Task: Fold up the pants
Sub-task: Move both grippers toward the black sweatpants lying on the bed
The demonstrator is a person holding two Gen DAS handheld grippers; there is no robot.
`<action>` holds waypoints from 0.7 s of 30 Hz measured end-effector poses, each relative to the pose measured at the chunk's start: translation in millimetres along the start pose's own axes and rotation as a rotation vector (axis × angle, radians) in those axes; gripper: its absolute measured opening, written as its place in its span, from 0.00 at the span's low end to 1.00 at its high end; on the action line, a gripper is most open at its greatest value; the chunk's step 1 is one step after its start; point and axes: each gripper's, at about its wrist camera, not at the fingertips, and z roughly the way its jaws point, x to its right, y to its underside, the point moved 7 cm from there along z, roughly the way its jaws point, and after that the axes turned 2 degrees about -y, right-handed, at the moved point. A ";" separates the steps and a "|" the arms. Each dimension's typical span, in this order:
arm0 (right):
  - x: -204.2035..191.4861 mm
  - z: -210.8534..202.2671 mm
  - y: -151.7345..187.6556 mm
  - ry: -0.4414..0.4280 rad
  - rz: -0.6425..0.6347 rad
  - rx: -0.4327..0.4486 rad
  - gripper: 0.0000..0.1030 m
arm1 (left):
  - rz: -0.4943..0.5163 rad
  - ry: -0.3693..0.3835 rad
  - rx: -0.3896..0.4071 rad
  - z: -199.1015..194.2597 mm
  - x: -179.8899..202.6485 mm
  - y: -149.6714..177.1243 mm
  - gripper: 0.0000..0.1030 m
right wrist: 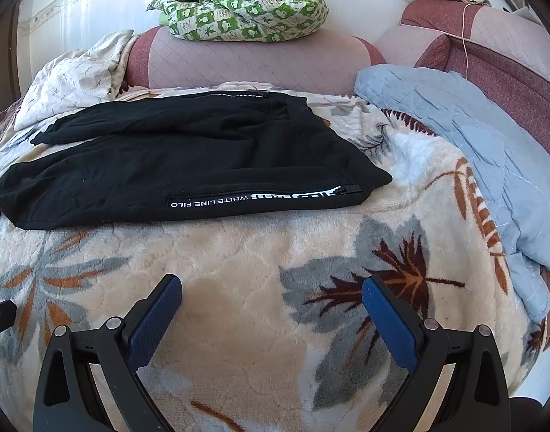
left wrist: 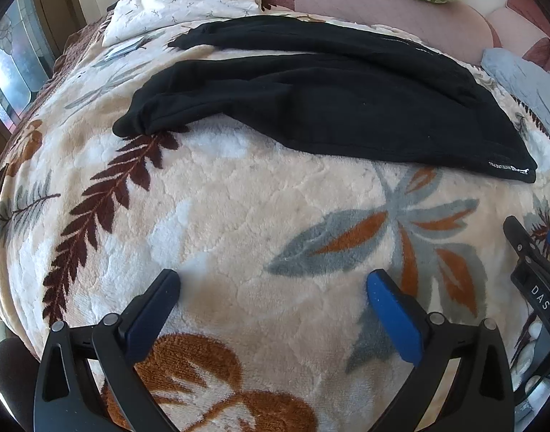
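Black pants (left wrist: 321, 100) lie flat on a cream fleece blanket with leaf patterns (left wrist: 239, 216), legs spread toward the left, waist to the right. A white-lettered stripe runs along their near edge (right wrist: 253, 199). The pants also show in the right wrist view (right wrist: 174, 162). My left gripper (left wrist: 275, 284) is open and empty, hovering over the blanket well short of the pants. My right gripper (right wrist: 271, 288) is open and empty, also short of the pants' near edge. Part of the right gripper shows at the right edge of the left wrist view (left wrist: 537, 262).
A light blue quilt (right wrist: 465, 136) lies on the right of the bed. A pink padded headboard (right wrist: 253, 61) stands behind, with a green patterned duvet (right wrist: 239, 3) on it. A cream pillow (right wrist: 73, 75) sits at the back left. A window (left wrist: 12, 64) is at the far left.
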 end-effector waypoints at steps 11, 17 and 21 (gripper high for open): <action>-1.3 2.0 1.4 0.010 -0.015 -0.004 0.99 | 0.003 0.033 0.007 -10.3 -2.8 4.1 0.96; 0.0 6.3 2.4 0.002 -0.005 -0.037 1.00 | -0.059 0.068 0.043 -24.3 -15.6 -1.9 0.93; 0.6 6.3 3.6 0.007 -0.005 -0.043 1.00 | -0.092 0.089 0.066 -32.2 -27.5 -7.0 0.93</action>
